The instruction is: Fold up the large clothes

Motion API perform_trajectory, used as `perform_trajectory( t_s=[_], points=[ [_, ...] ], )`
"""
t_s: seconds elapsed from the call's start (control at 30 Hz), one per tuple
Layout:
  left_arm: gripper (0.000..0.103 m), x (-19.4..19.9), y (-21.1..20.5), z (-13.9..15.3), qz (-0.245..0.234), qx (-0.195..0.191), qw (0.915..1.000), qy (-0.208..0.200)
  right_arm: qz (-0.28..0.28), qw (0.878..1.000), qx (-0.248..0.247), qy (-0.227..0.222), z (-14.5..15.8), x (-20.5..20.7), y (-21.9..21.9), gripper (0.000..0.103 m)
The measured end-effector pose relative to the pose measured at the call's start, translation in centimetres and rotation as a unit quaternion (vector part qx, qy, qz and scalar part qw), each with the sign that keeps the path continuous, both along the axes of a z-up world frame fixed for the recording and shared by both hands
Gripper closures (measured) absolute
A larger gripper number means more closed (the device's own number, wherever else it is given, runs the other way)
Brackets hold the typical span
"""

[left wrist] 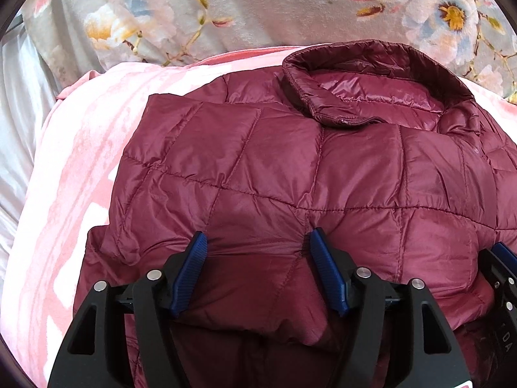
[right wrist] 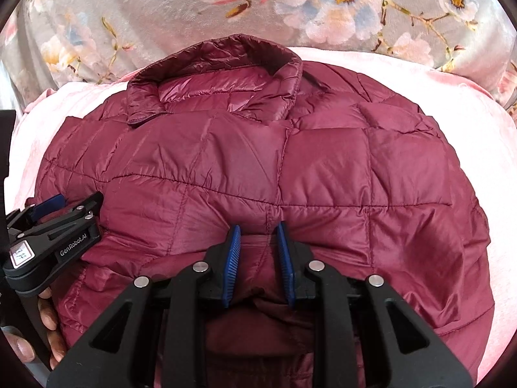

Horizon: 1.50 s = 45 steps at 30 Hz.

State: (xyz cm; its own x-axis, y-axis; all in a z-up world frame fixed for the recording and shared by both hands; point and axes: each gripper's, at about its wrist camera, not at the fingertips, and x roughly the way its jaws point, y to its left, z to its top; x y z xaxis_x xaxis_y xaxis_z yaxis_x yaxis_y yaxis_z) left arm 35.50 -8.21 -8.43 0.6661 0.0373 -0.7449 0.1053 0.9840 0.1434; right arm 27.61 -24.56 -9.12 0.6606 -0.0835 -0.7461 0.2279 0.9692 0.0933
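Left tool (left wrist: pixel 255 242) wide, right tool (right wrist: pixel 258 236) narrow, each around a jacket (right wrist: pixel 258 168) fold.

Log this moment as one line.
stage: fold laid over | jacket: folded on pink blanket, collar far | left gripper: open, pads apart on fabric | right gripper: narrow, fabric between pads, grip unclear

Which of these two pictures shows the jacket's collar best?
The right wrist view: the collar sits near the middle, whole, its zipper end visible. The left wrist view shows the collar too, but pushed toward the right, its far side curving away.
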Motion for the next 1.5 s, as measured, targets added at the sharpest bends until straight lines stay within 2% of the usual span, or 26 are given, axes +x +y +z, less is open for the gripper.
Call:
perform_trajectory(
  t_s=[0.03, 0.1, 0.17, 0.23, 0.3, 0.4, 0.47, 0.5, 0.57, 0.63, 0.67, 0.7, 0.73, 0.77, 0.8, 0.83, 0.87, 0.93, 0.97, 1.07, 1.17, 1.37, 1.43, 1.5],
  points=[
    [0.038, 0.0, 0.2, 0.1, -0.001, -0.006, 1.0000, 0.001, 0.004, 1.000, 0.010, -0.003, 0.1, 0.0, -0.2, 0.076],
    [0.037, 0.3, 0.8, 0.7, -0.015, -0.025, 0.9994, 0.019, 0.013, 0.999, 0.044, -0.010, 0.8, -0.2, -1.0, 0.058],
    [0.037, 1.3, 1.8, 2.1, -0.039, -0.068, 0.9953, 0.058, 0.026, 0.996, 0.076, -0.023, 2.5, -0.1, -2.2, 0.054],
    [0.037, 2.5, 2.7, 3.9, -0.039, -0.113, 0.9903, 0.071, 0.012, 0.995, 0.080, -0.050, 4.8, 0.4, -4.0, 0.052],
    [0.036, 4.3, 3.1, 5.6, -0.036, -0.148, 0.9853, 0.076, -0.002, 0.991, 0.120, -0.058, 5.8, 2.1, -6.3, 0.043],
    [0.034, 7.9, 2.9, 6.6, -0.028, -0.199, 0.9747, 0.099, -0.020, 0.980, 0.195, -0.045, 4.9, 5.3, -8.9, 0.043],
    [0.034, 9.7, 2.6, 6.2, -0.021, -0.220, 0.9681, 0.119, -0.030, 0.974, 0.222, -0.030, 3.8, 7.1, -9.7, 0.043],
    [0.034, 11.1, 2.3, 5.6, -0.022, -0.238, 0.9609, 0.140, -0.035, 0.970, 0.239, -0.018, 3.0, 8.1, -9.9, 0.043],
    [0.034, 12.4, 1.7, 4.6, -0.013, -0.249, 0.9544, 0.164, -0.038, 0.964, 0.262, -0.002, 1.9, 9.4, -9.9, 0.044],
    [0.036, 13.0, 0.7, 4.1, -0.018, -0.245, 0.9539, 0.172, -0.029, 0.961, 0.275, 0.011, 1.3, 10.9, -9.5, 0.058],
    [0.041, 13.2, 0.0, 4.0, -0.025, -0.237, 0.9556, 0.174, -0.020, 0.957, 0.288, 0.014, 1.3, 11.5, -9.3, 0.078],
    [0.050, 13.3, -0.3, 4.1, -0.030, -0.232, 0.9570, 0.172, -0.011, 0.951, 0.308, 0.006, 1.6, 11.7, -9.2, 0.089],
    [0.075, 13.3, -0.7, 4.4, -0.039, -0.230, 0.9575, 0.170, 0.001, 0.942, 0.335, -0.015, 2.3, 11.6, -9.1, 0.095],
    [0.095, 13.3, -0.9, 4.5, -0.047, -0.231, 0.9566, 0.171, 0.015, 0.934, 0.353, -0.047, 3.5, 11.2, -9.0, 0.096],
    [0.095, 13.3, -0.9, 5.0, -0.053, -0.235, 0.9562, 0.166, 0.027, 0.933, 0.351, -0.071, 4.5, 10.8, -8.7, 0.097],
    [0.095, 13.0, -0.8, 5.6, -0.056, -0.236, 0.9581, 0.153, 0.036, 0.940, 0.327, -0.089, 5.6, 10.3, -8.3, 0.097],
    [0.096, 12.7, -0.7, 6.0, -0.056, -0.226, 0.9631, 0.136, 0.034, 0.956, 0.276, -0.090, 6.1, 9.8, -7.7, 0.097],
    [0.099, 12.2, -0.5, 6.1, -0.053, -0.185, 0.9748, 0.112, 0.022, 0.980, 0.191, -0.056, 5.3, 9.7, -6.7, 0.097],
    [0.100, 12.0, -0.7, 5.5, -0.051, -0.152, 0.9818, 0.102, 0.017, 0.987, 0.159, -0.034, 4.2, 9.8, -6.2, 0.097],
    [0.102, 11.9, -1.1, 3.1, -0.049, -0.114, 0.9856, 0.115, 0.010, 0.993, 0.115, -0.001, 1.7, 9.7, -5.2, 0.097],
    [0.102, 11.6, -1.3, 1.6, -0.049, -0.100, 0.9882, 0.105, 0.007, 0.993, 0.116, 0.004, 0.2, 9.3, -5.4, 0.097],
    [0.102, 9.9, -3.2, 0.6, -0.058, -0.022, 0.9974, 0.036, 0.009, 0.995, 0.098, -0.002, 0.0, 9.2, -5.2, 0.097],
    [0.102, 9.7, -3.5, 0.7, -0.060, -0.005, 0.9977, 0.031, 0.000, 0.993, 0.116, 0.000, 0.2, 9.0, -5.8, 0.095],
    [0.100, 9.3, -2.8, 1.5, -0.068, -0.017, 0.9968, 0.040, -0.017, 0.989, 0.148, -0.006, 1.6, 7.7, -7.0, 0.090]
  ],
)
